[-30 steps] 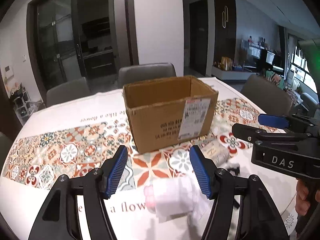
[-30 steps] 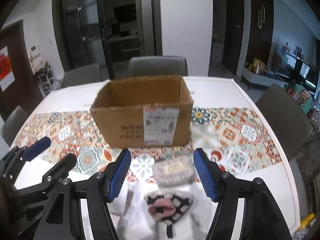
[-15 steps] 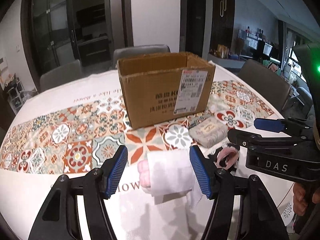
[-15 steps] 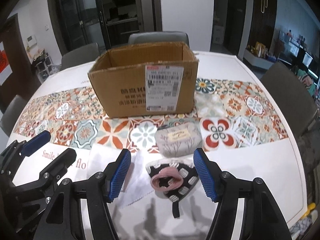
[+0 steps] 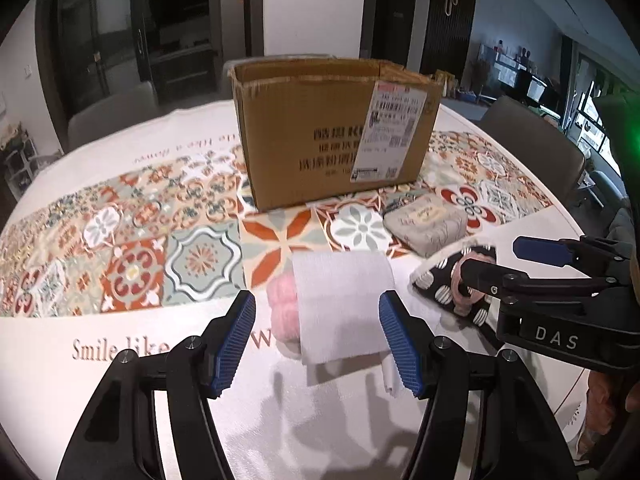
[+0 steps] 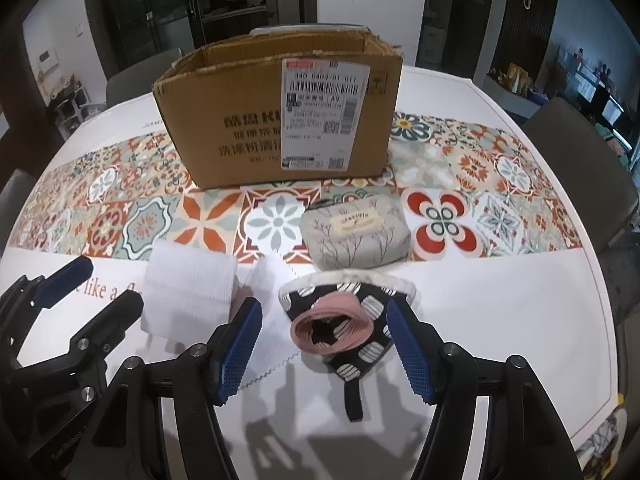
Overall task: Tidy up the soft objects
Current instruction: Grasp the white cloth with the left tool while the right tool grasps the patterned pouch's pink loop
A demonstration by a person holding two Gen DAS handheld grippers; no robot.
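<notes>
- Patterned tablecloth (image 6: 500, 292) carries an open brown cardboard box (image 6: 240, 120) at the far side.
- Left gripper (image 5: 318, 338), released, straddles the white rolled cloth (image 5: 340, 304).
- Right gripper (image 6: 324, 346), released, straddles the black-and-white spotted pouch (image 6: 348, 320).

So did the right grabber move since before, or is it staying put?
Yes. The right gripper has come forward and down: the cardboard box looks bigger, and the black patterned pouch now sits between its open fingers.

Both grippers (image 5: 318, 344) (image 6: 324, 344) have advanced toward the box (image 6: 280, 116).
</notes>
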